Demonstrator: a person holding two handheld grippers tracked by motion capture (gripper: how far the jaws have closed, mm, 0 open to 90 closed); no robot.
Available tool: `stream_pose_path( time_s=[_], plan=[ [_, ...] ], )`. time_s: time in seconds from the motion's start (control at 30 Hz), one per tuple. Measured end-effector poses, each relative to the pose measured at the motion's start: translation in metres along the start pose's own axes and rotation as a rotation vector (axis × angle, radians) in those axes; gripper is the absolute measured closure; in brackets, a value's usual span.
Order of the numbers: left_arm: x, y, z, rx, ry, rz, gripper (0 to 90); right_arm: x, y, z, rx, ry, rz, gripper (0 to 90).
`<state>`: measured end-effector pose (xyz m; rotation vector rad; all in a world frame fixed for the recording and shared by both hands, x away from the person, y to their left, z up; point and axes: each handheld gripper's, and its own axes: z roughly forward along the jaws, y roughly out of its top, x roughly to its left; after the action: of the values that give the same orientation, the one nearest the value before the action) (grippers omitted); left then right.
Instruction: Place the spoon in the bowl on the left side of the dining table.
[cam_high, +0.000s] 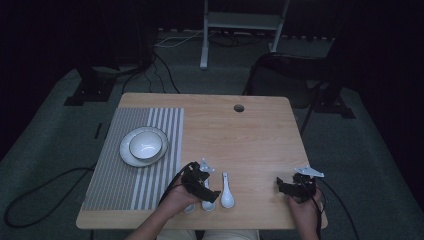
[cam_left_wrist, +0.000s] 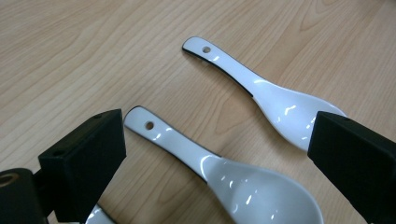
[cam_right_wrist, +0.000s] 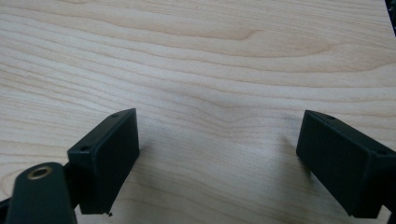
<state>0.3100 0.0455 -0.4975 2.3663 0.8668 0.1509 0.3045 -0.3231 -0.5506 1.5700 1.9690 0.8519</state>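
Hovering over the near edge of the table (cam_high: 250, 130), my left gripper (cam_left_wrist: 217, 163) had its jaws spread wide around the middle spoon (cam_left_wrist: 224, 172), pinching nothing yet, while my right gripper (cam_right_wrist: 217, 163) sat with jaws just as wide over bare wood toward the near right corner. The spoon lay flat near the front edge, handle pointing away from me, with a second spoon (cam_left_wrist: 266, 91) just beside it on the right. That closeness was the risk, as I judged it: one jaw already stood over the neighbour's bowl, so a closing could have caught both or knocked the far one askew. Glazed ceramic lying flat also gave the pads little to bite, and a pinch on the rounded bowl rather than the handle might have squirted the spoon toward the table edge. A third spoon (cam_high: 189, 208) sat mostly under my left hand, a sliver of white showing. The bowl (cam_high: 146, 145) on its plate (cam_high: 126, 155), on the striped mat (cam_high: 115, 180) by the left edge, was too dim to tell if it held anything.
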Motion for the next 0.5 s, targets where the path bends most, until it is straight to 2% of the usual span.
stream_pose_path(
  time_s=[0.17, 0.43, 0.5],
  plan=[
    [-0.005, 0.007, 0.01, 0.003, -0.021, -0.003, 4.2, 0.0, 0.0, 0.0, -0.001, 0.0, 0.0, 12.4],
    [-0.017, 0.022, 0.026, 0.027, -0.028, 0.009, 4.2, 0.0, 0.0, 0.0, 0.0, 0.001, 0.0, 12.5],
    [-0.02, 0.029, 0.036, 0.04, -0.04, 0.0, 4.2, 0.0, 0.0, 0.0, 0.0, 0.001, 0.0, 12.5]
  ],
)
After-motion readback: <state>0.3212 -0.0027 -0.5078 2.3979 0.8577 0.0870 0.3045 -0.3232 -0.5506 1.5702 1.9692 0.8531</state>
